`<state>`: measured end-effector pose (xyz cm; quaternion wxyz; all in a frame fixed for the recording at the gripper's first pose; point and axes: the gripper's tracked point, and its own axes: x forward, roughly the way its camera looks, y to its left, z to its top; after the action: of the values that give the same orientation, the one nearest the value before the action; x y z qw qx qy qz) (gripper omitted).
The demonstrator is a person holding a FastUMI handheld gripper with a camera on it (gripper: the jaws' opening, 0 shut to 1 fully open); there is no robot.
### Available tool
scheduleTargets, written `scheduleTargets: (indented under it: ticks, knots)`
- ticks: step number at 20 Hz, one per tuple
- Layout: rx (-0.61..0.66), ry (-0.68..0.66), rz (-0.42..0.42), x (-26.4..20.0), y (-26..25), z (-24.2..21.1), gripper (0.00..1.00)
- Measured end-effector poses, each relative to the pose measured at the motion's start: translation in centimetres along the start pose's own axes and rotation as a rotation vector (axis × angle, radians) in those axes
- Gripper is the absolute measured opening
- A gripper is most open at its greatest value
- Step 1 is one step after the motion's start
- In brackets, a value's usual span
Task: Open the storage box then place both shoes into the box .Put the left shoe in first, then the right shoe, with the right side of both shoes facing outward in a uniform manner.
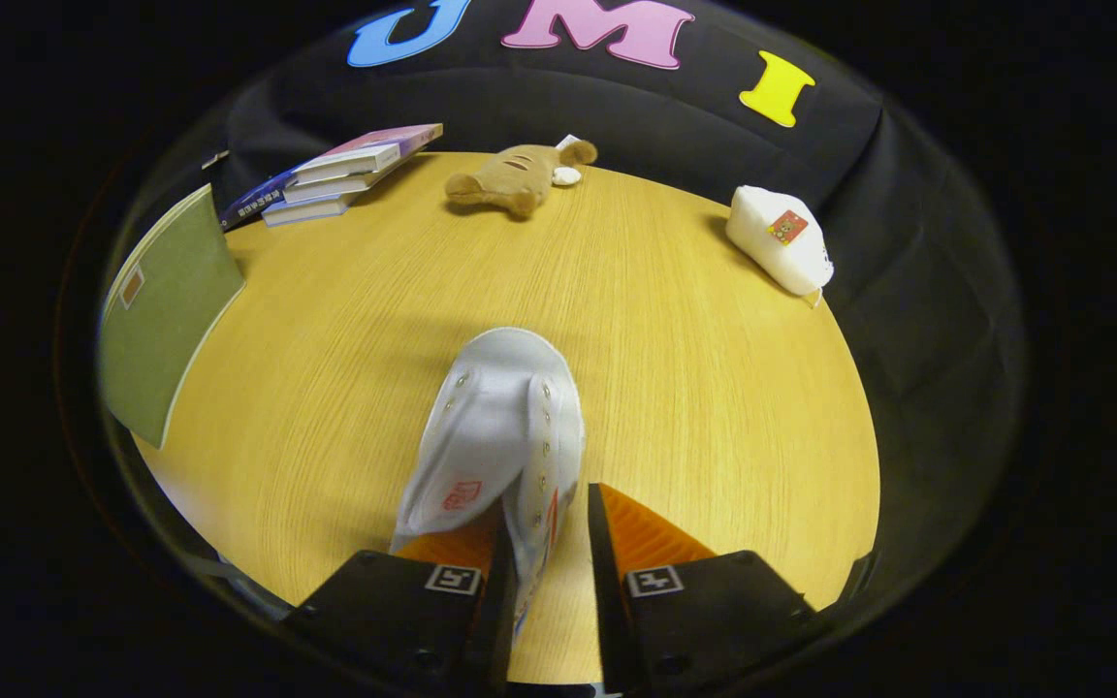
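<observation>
Gripper point(551, 572) mine, fingers clamped on rear collar of white canvas lace-up shoe point(500, 427); toe points ahead over round wooden surface point(714, 388). My estimate: one shoe in hand, box placement pending. Cannot tell left or right shoe.

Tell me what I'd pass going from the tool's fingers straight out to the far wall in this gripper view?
tool, fingers either side of the shoe's side wall → white shoe → bare wooden table → brown plush toy → black cloth wall.
</observation>
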<state>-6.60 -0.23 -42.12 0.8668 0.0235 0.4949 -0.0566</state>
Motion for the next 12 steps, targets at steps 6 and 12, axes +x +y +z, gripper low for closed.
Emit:
scheduleTargets:
  ticks: [6, 12]
  knots:
    - [0.156, 0.033, -0.041, -0.1, -0.5, 0.2, 0.05]
    - [0.277, 0.016, -0.005, -3.9, 0.4, 2.6, 0.05]
